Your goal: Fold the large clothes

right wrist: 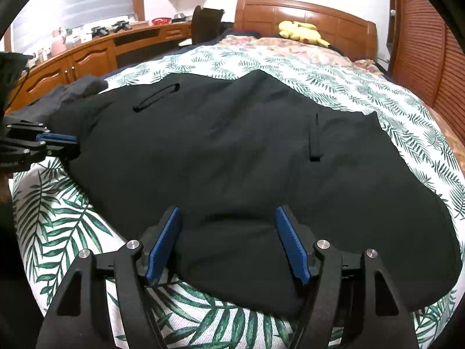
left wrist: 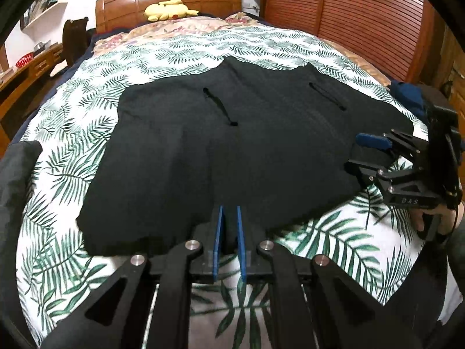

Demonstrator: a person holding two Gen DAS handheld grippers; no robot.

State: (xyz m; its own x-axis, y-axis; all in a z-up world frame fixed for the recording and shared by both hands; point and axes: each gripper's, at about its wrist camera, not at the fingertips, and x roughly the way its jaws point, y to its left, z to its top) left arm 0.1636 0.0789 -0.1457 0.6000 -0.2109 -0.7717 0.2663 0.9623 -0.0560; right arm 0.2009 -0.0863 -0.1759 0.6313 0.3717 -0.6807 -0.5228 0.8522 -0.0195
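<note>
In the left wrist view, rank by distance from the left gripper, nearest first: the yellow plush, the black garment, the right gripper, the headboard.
1. Black garment, its near edge pinched in the left gripper.
2. Right gripper, at the garment's right edge.
3. Yellow plush, at the far end of the bed.
4. Headboard, just behind the plush.

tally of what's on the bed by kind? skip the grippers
Black garment spread flat: 1
Yellow plush toy at the headboard: 1
Leaf-print cover: 1
Floral blanket near the headboard: 1
Grey cloth at the bed's edge: 1
Total: 5
</note>
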